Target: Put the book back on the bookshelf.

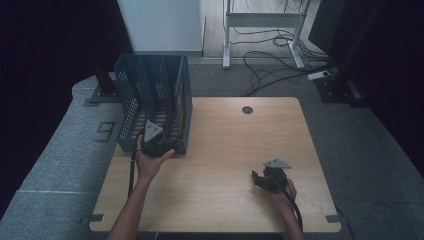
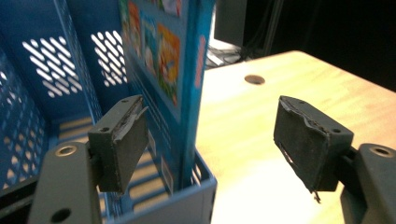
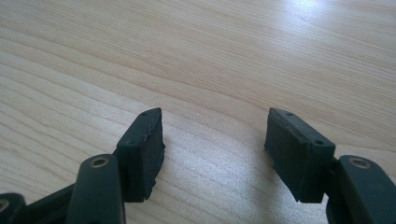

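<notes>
Left hand-held gripper (image 2: 208, 140) sits right at the near end of the blue file rack (image 1: 131, 95), jaws parted, pads clear of everything. Between them stands the picture book (image 2: 164, 60), upright in the rack's rightmost slot, its colourful cover facing the left pad, its spine edge toward the camera. Nothing is pinched: there's daylight on both sides of the book.

From the high view, the left hand-held gripper (image 1: 159, 146) hovers at the rack's front corner, near the left edge of the wooden surface (image 1: 235, 150). The book looks seated in its slot, leaning a touch against the outer wall.

If the job here is letting go, the clean way out is straight back along the jaws' own line, keeping both pads off the cover so the book doesn't tip or drag out with them. The right pad hangs outside the rack wall; watch that it doesn't hook the wall's low lip near the corner.

Over on the right, the other hand-held gripper (image 3: 215, 144) rests low over bare wood, jaws apart, holding nothing. In the high view that right hand-held gripper (image 1: 260, 181) sits well apart from the rack, out of the way.
</notes>
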Tool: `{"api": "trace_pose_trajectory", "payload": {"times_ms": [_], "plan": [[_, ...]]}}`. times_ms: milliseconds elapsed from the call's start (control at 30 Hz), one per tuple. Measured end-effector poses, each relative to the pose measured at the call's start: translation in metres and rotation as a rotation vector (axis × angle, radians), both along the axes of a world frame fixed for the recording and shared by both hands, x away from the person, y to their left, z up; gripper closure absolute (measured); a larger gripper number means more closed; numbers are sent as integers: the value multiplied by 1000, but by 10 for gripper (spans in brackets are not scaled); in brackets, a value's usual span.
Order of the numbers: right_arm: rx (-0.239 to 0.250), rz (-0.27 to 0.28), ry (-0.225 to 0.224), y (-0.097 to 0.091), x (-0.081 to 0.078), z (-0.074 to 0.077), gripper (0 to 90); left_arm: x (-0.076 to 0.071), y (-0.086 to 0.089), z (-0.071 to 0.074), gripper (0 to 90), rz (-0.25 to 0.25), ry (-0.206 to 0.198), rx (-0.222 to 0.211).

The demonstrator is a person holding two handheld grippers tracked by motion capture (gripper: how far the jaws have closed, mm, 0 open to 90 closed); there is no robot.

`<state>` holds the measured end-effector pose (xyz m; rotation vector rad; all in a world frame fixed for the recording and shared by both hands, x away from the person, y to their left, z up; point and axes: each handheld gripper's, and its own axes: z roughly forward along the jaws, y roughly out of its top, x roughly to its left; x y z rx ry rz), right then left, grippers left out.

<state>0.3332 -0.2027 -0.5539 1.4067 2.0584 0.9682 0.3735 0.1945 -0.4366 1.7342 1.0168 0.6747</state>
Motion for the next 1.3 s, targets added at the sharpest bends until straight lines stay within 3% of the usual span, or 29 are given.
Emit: {"api": "trace_pose_trajectory", "payload": {"times_ms": [167,900,967,1167,1300], "plan": [[-2,1,-1,0,1,0,362,-13,5,-9,245,-30,46,-12],[-2,1,-1,0,1,0,362,-59,3,-62,208,-113,134,0],[-2,1,-1,0,1,0,362,-61,2,-67,220,-101,147,0],[-3,1,-1,0,1,0,361,-65,-1,-79,222,-104,181,39],[-3,1,-1,0,1,0,361,-68,-3,-80,211,-116,182,59]]}}
